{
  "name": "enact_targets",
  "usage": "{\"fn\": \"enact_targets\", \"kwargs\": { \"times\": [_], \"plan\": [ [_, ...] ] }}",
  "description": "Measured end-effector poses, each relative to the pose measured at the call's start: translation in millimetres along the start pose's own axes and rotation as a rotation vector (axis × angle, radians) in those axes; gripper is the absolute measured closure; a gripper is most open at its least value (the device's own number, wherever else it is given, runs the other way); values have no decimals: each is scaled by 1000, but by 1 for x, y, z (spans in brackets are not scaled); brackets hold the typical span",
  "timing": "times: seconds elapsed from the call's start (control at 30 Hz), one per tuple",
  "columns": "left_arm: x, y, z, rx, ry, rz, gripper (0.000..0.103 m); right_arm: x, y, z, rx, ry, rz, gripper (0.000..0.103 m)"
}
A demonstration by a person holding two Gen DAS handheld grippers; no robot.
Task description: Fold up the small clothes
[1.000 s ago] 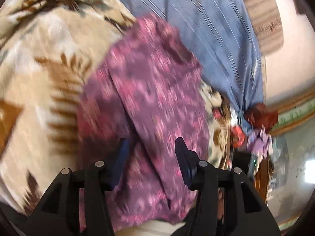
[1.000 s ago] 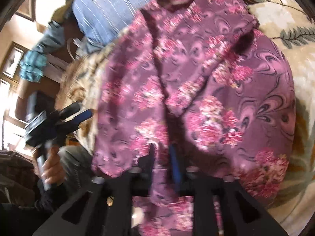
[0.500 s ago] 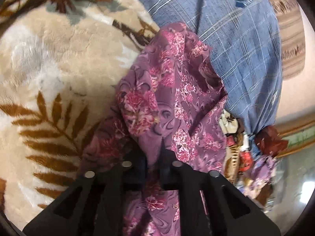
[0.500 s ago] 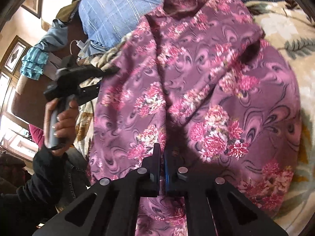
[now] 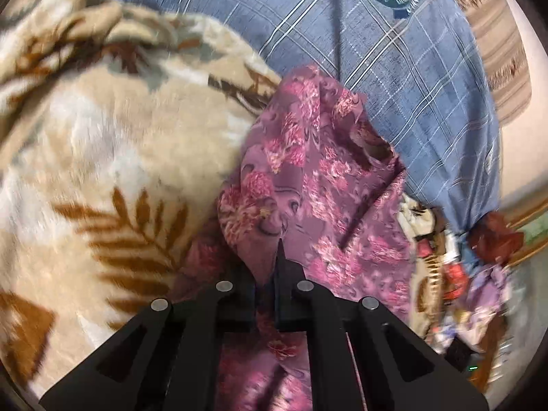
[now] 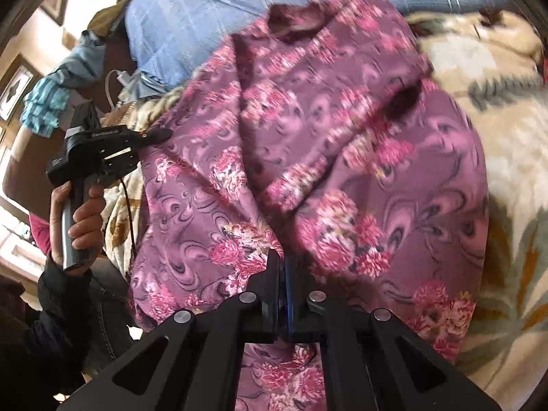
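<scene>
Right gripper (image 6: 281, 274) and left gripper (image 5: 270, 267) were each clamped on the floral garment (image 6: 308, 157) lying on the leaf-print blanket (image 5: 102, 171), its collar edge against the blue plaid pillow (image 5: 394, 68); only the right view showed the left hand (image 6: 73, 212).

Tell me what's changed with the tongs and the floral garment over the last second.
The left tongs were open a second ago; they have since shut on the purple floral garment, pinching a fold of it. The right tongs stay clamped on its near edge. The garment still lies over the beige leaf-print blanket, with the blue plaid fabric behind.
</scene>
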State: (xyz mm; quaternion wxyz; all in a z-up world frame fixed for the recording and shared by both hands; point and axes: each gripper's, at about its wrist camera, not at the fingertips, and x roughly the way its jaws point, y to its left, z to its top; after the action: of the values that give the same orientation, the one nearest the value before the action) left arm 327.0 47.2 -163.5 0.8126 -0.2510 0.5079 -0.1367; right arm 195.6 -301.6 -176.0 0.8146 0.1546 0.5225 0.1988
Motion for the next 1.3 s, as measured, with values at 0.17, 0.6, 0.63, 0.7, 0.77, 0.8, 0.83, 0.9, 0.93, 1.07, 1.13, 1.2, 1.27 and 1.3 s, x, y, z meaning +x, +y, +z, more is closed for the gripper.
{"fn": "enact_targets", "kwargs": {
  "times": [0.17,0.6,0.63,0.7,0.77,0.8,0.83,0.9,0.93,1.07,1.13,1.2,1.27,1.3],
  "plan": [
    [6,1,-4,-22,55,24,93,17,-6,-3,8,44,-12,90],
    [-123,3,-139,163,-98,182,45,-104,1,-78,163,-253,27,37],
    [-120,6,-147,156,-79,197,45,-101,0,-85,196,-244,20,36],
    [-112,16,-165,138,-32,182,45,-96,-7,-99,284,-218,13,36],
    [-105,22,-174,127,-10,195,45,-84,-8,-108,313,-185,-30,36],
    [-103,23,-177,120,4,208,45,-79,-6,-112,320,-167,-72,38],
    [-102,25,-178,108,12,211,45,-75,-7,-115,333,-152,-96,40],
    [-102,30,-180,83,9,173,45,-70,-6,-123,376,-131,-107,42],
    [-100,33,-182,78,17,179,45,-68,-6,-126,385,-128,-120,42],
    [-85,40,-185,52,72,166,45,-55,-11,-128,400,-118,-109,48],
    [-77,36,-187,75,77,149,45,-42,-13,-123,416,-93,-76,66],
    [-64,31,-190,108,98,198,60,-34,-7,-118,368,-76,-131,92],
    [-64,28,-194,129,86,244,100,-41,-6,-125,378,-97,-130,96],
    [-70,26,-196,124,80,226,100,-47,-5,-127,376,-104,-129,96]
  ]
}}
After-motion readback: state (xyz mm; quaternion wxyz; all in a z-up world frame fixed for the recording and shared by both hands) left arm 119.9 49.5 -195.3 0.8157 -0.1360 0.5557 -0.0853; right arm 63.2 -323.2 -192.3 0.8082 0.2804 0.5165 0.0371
